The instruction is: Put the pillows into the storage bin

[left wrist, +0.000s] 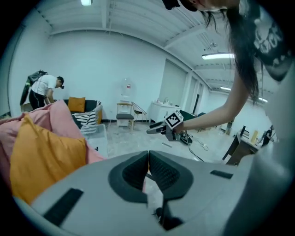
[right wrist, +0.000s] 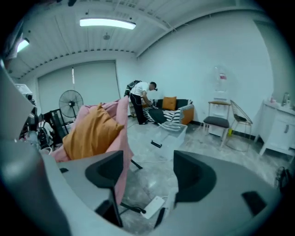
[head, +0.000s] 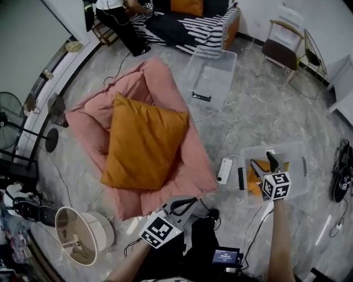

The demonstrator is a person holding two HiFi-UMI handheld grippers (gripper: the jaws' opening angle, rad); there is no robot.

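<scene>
Flat on a pink chair (head: 187, 171), the orange pillow (head: 144, 142), one corner toward 12 o'clock, touched by neither tool. At 1 o'clock from it, on the grey floor (head: 259, 110), a large clear bin (head: 212, 71) with a black handle on its near wall, just beside the chair's far corner.

At 4 o'clock from the pillow, a second clear bin (head: 300, 157), with an orange thing (head: 252, 184) inside, too covered by the tool to name. Over that bin, the right tool (head: 262, 160), jaws spread wide and gripping nothing. Along its own jaws, only bare floor and a white power strip (head: 225, 169) in the gap. Power strip on the floor between the chair and the second bin.

At 6 o'clock from the pillow, at the chair's near edge, the left tool (head: 187, 202), jaw tips pressed together. Nothing clearly pinched there, just a sliver of pink and floor behind the pads lower down.

Farther out:
- A lampshade (head: 83, 236) on its side at 7 o'clock.
- A standing fan (head: 8, 118) at 9 o'clock.
- A striped sofa (head: 193, 27) at 12 o'clock, with another orange cushion (head: 187, 6) on it and a person (head: 118, 19) bent over beside it.
- A dark-seated armchair (head: 281, 47) at 2 o'clock.
- Dark shoes (head: 342, 173) at the 3 o'clock edge.
</scene>
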